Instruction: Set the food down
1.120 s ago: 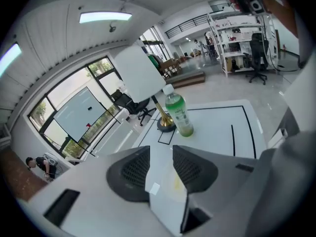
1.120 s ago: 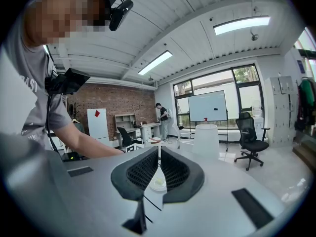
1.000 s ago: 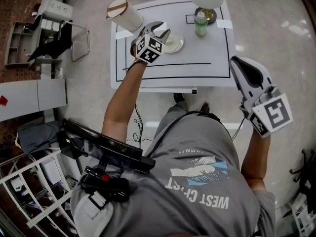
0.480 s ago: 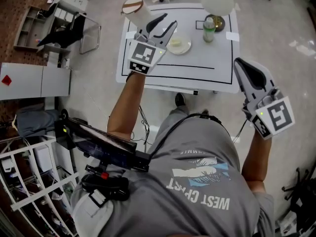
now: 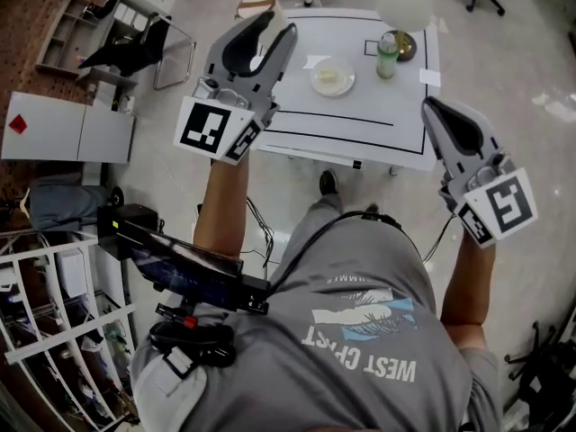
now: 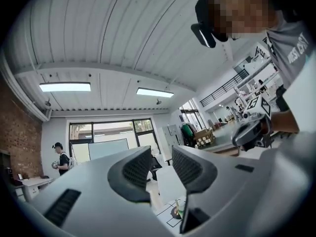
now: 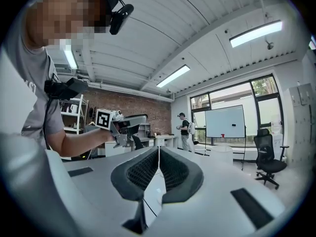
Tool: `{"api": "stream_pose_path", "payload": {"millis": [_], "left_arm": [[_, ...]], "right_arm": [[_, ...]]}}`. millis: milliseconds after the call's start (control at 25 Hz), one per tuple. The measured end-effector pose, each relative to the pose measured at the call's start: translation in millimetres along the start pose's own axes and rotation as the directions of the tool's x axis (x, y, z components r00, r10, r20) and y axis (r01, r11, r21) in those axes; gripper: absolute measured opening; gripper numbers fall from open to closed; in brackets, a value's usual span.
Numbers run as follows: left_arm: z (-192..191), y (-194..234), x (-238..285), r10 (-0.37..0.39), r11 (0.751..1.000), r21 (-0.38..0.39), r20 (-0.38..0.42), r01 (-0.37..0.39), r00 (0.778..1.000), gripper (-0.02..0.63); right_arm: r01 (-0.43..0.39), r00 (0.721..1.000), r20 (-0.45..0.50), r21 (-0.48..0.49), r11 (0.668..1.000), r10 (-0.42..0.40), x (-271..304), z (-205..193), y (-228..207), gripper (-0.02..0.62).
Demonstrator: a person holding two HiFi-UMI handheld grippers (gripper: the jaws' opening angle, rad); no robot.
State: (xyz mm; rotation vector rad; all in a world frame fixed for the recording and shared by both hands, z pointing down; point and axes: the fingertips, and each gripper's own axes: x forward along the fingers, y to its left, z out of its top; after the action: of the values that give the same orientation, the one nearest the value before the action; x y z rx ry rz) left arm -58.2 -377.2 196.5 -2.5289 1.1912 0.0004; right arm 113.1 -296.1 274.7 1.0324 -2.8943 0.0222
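Food plate (image 5: 332, 76) on surface (image 5: 360, 120)
Left claw (image 5: 274, 23) near plate, slightly open, empty; right claw (image 5: 434, 108) well apart, closed, empty

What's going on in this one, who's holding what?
A person stands at a white table with a gripper in each hand. The food lies on a plate on the table, near a bottle, and neither gripper touches it. The left gripper is held up in the air, jaws apart with nothing between them. The right gripper is held at the person's side, jaws together and empty. The set-down looks done.
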Motion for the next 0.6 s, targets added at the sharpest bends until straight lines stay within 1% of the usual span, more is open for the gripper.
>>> {"api": "stream_pose_path", "payload": {"millis": [200, 440, 600], "left_arm": [[38, -3, -36, 0.033, 0.999, 0.000, 0.062, -0.033, 0.998, 0.123], [62, -4, -85, 0.044, 0.999, 0.019, 0.091, -0.046, 0.995, 0.101], [79, 2, -119, 0.048, 0.998, 0.043, 0.115, -0.053, 0.992, 0.086]], "right_arm": [[-0.055, 0.998, 0.021, -0.016, 0.998, 0.056, 6, 9, 14, 0.009], [-0.111, 0.993, 0.025, -0.026, 0.993, 0.112, 25, 11, 44, 0.009], [-0.137, 0.990, 0.033, -0.040, 0.990, 0.138, 39, 21, 70, 0.009]]}}
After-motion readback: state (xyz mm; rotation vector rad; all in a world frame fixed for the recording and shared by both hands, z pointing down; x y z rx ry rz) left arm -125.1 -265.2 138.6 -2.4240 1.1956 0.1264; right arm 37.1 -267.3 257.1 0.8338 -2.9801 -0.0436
